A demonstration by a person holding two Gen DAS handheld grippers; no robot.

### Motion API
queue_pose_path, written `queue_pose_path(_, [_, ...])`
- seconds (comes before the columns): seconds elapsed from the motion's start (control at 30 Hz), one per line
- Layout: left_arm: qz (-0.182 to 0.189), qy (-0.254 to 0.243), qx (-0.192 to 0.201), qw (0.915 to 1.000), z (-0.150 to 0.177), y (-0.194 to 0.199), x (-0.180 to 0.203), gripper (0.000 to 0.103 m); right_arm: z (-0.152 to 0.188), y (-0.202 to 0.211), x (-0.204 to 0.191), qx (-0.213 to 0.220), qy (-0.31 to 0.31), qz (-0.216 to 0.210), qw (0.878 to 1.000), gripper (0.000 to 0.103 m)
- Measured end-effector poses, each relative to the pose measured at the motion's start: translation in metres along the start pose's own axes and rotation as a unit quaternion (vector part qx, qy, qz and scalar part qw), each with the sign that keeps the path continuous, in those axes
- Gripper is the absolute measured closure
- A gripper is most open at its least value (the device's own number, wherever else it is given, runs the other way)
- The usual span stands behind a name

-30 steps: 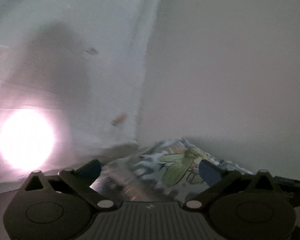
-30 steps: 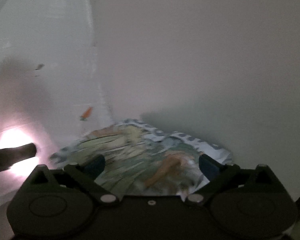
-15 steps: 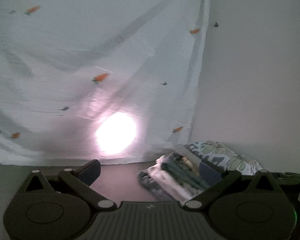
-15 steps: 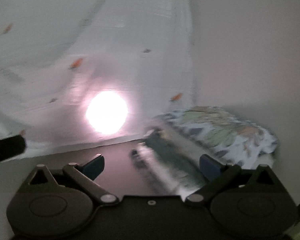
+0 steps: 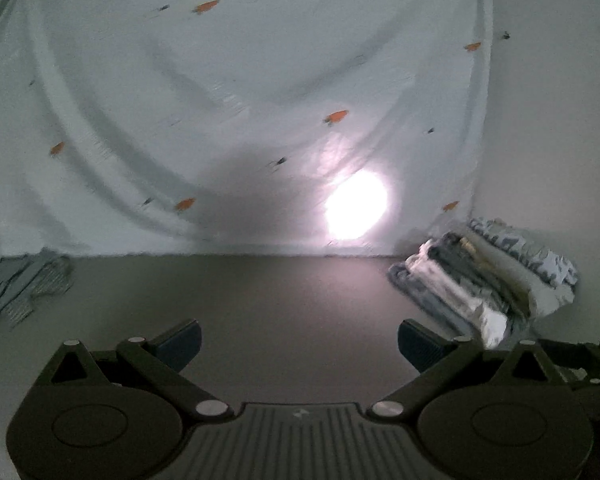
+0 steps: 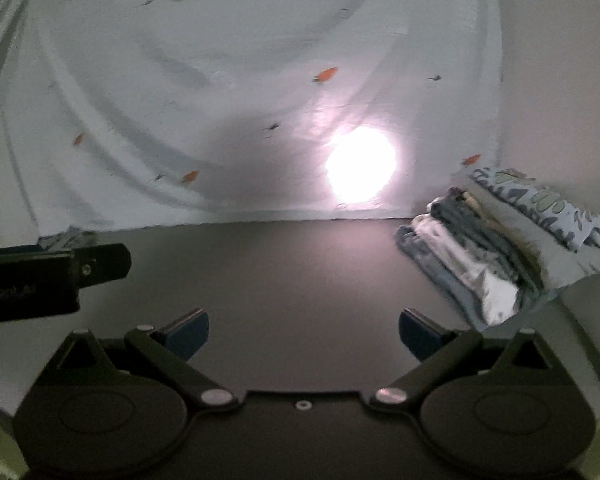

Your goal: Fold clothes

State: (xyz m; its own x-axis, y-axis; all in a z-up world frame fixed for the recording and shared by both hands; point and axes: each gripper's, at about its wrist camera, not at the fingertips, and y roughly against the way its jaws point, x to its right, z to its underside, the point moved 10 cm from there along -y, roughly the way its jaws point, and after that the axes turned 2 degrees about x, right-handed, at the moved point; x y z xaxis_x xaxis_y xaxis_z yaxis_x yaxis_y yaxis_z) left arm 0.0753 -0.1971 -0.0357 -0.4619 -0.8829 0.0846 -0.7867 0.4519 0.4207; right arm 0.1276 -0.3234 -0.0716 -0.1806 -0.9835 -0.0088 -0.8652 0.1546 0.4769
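A stack of folded clothes (image 5: 488, 280) rests at the right end of the dark table (image 5: 284, 300), against the wall; the top piece has a blue leaf print. In the right wrist view the same stack (image 6: 508, 248) lies to the right. A crumpled grey garment (image 5: 20, 288) lies at the table's far left edge. My left gripper (image 5: 299, 344) is open above the bare table with nothing between its fingers. My right gripper (image 6: 304, 336) is open too, and holds nothing. The left gripper's body (image 6: 48, 280) shows at the left of the right wrist view.
A white cloth (image 5: 220, 100) with small orange marks hangs behind the table, with a bright light spot (image 5: 356, 204) on it. A plain wall (image 5: 552, 120) stands at the right. The dark table top (image 6: 300, 272) stretches between the grey garment and the stack.
Both grippers have drawn back and swung left from the folded stack. The stack, close under the fingers a second ago, now lies off to the right. The grey garment has come into view.
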Motion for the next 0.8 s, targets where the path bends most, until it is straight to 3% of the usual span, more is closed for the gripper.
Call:
queue_pose_path(0.07, [-0.013, -0.005, -0.010, 0.9999, 0.013, 0.016, -0.013, 0.000, -0.004, -0.014, -0.015, -0.009, 0.000, -0.012, 1.000, 0.000])
queue_pose_path(0.2, [-0.036, -0.009, -0.029, 0.9989, 0.035, 0.046, -0.037, 0.000, -0.019, -0.080, -0.057, -0.031, 0.003, -0.035, 0.999, 0.000])
queue_pose_path(0.33, [-0.048, -0.011, -0.039, 0.9980, 0.053, 0.069, -0.056, 0.000, -0.012, -0.064, -0.082, -0.041, 0.015, -0.046, 0.998, 0.000])
queue_pose_path(0.43, [-0.053, -0.010, -0.050, 0.9973, 0.062, 0.078, -0.064, 0.000, 0.021, -0.029, -0.080, -0.055, 0.019, -0.050, 0.997, 0.000])
queue_pose_path(0.53, [-0.052, 0.000, -0.063, 0.9966, 0.072, 0.082, -0.067, 0.000, 0.009, -0.063, -0.100, -0.066, 0.023, -0.050, 0.996, 0.000])
queue_pose_path(0.6, [-0.051, 0.001, -0.068, 0.9963, 0.076, 0.082, -0.068, 0.000, 0.032, -0.011, -0.076, -0.067, 0.025, -0.043, 0.996, 0.000])
queue_pose_path(0.63, [-0.051, 0.000, -0.070, 0.9962, 0.077, 0.081, -0.068, 0.000, 0.034, -0.005, -0.068, -0.069, 0.024, -0.040, 0.997, 0.000])
queue_pose_path(0.8, [-0.049, -0.003, -0.077, 0.9958, 0.081, 0.080, -0.066, 0.000, 0.019, -0.036, -0.064, -0.079, 0.015, -0.032, 0.996, 0.000])
